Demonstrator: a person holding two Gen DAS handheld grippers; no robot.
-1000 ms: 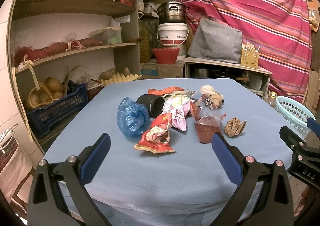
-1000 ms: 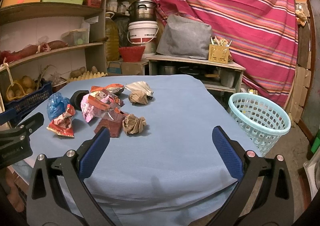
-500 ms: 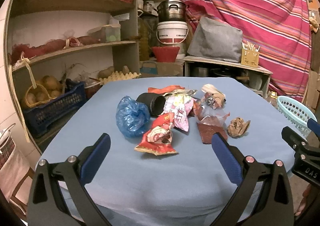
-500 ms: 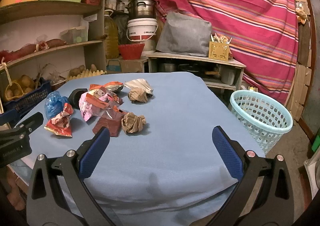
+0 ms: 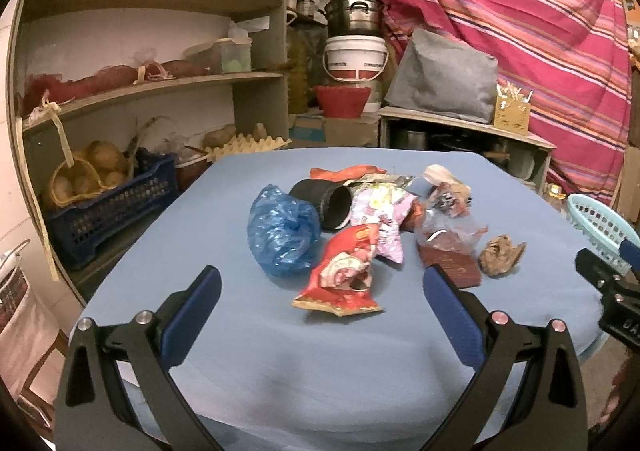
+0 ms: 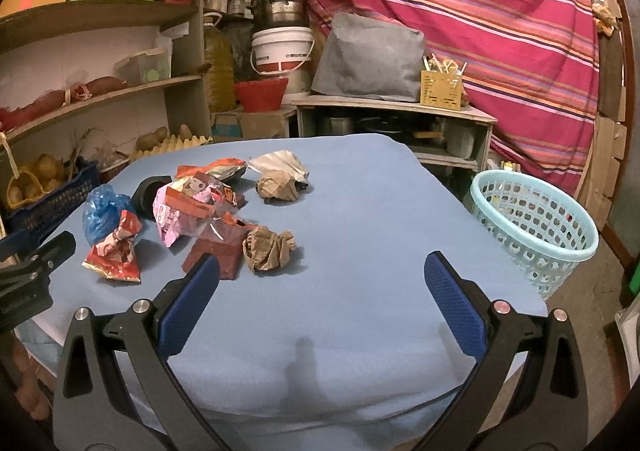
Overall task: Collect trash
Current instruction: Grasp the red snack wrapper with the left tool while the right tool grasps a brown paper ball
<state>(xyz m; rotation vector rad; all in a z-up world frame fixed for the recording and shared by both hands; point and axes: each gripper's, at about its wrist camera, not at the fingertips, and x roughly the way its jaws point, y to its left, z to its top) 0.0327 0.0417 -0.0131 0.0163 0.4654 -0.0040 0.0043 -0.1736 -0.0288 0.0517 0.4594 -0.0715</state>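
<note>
Trash lies in a pile on the blue-covered table point(image 5: 320, 371): a red snack wrapper point(image 5: 344, 279), a blue plastic bag point(image 5: 282, 235), a black cup on its side point(image 5: 330, 203), a pink wrapper point(image 5: 380, 219), a dark red packet point(image 5: 448, 263) and a crumpled brown paper ball point(image 5: 500, 255). My left gripper point(image 5: 320, 311) is open and empty just short of the red wrapper. My right gripper point(image 6: 320, 307) is open and empty over bare cloth, right of the paper ball point(image 6: 268, 247). A light blue basket point(image 6: 532, 227) stands on the floor beside the table's right edge.
Wooden shelves point(image 5: 140, 91) with crates, potatoes and egg trays stand left of the table. A low shelf point(image 6: 392, 111) with a grey bag, buckets and pots is behind it. A striped pink cloth point(image 6: 480, 11) hangs at the back right.
Both grippers have moved a little forward toward the trash pile. Both stay open and empty. The trash has not moved.
</note>
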